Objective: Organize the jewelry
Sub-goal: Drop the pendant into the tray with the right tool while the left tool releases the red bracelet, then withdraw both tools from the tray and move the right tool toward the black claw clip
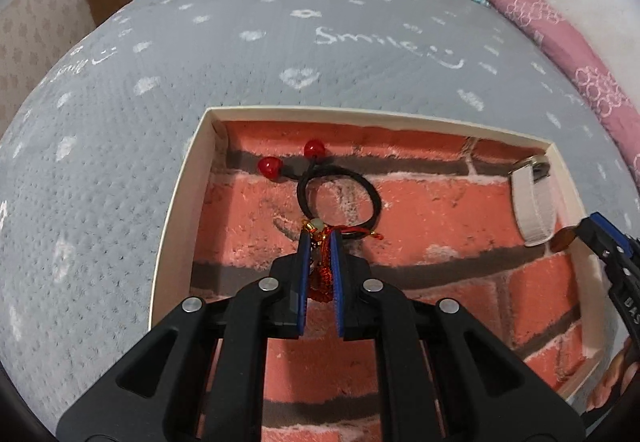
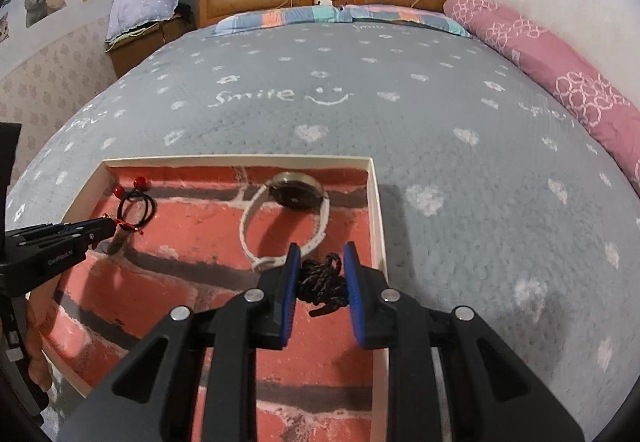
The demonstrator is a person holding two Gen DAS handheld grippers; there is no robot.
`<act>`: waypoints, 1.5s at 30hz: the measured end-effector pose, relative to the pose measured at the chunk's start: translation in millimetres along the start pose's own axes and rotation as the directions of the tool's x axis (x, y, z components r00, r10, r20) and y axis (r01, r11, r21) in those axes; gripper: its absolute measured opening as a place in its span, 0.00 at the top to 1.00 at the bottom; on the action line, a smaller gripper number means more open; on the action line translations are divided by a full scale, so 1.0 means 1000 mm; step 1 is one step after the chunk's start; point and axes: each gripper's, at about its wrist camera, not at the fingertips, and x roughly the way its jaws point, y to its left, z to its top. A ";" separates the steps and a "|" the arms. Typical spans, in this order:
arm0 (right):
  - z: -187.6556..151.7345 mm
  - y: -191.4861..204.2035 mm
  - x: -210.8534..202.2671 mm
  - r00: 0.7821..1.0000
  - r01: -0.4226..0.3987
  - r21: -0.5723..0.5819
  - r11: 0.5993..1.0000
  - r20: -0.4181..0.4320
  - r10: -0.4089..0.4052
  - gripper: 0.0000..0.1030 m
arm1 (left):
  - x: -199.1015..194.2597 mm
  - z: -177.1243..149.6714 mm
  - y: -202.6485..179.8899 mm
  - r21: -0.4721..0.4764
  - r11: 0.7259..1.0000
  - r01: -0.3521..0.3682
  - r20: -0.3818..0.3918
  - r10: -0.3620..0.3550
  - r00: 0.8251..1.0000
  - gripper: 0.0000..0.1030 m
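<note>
Both grippers over the box on the bed, each clamped on a piece of jewelry.

Left gripper (image 1: 320, 242) nearly closed on a red tasselled charm (image 1: 320, 274), above the brick-patterned floor of the shallow white box (image 1: 176, 202), just beside a black hair tie (image 1: 340, 198) with two red beads. Right gripper (image 2: 322, 262) narrowly parted, pinching a black braided cord (image 2: 322, 284) near the box's right wall, just beside a white-strapped watch (image 2: 296, 194) lying inside. Box resting on a grey bedspread (image 2: 440, 122).
</note>
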 end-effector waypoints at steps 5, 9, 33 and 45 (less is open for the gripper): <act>-0.011 0.001 -0.006 1.000 0.008 -0.002 1.000 -0.010 -0.008 0.78 | 0.004 -0.002 0.001 -0.001 1.000 -0.006 -0.025 0.006 1.000 0.91; -0.020 0.003 -0.002 0.999 0.011 -0.007 1.000 -0.036 -0.011 0.78 | 0.001 -0.007 -0.002 0.031 0.999 -0.041 -0.018 0.042 0.999 0.89; -0.009 0.004 -0.035 0.999 -0.025 0.008 1.000 0.021 0.025 0.44 | -0.071 -0.014 0.004 0.014 0.998 -0.064 0.140 0.061 0.988 0.09; -0.057 0.004 -0.123 0.991 0.001 -0.006 1.000 0.132 0.000 0.13 | -0.168 -0.086 0.018 0.022 0.997 -0.073 0.269 0.064 0.961 0.05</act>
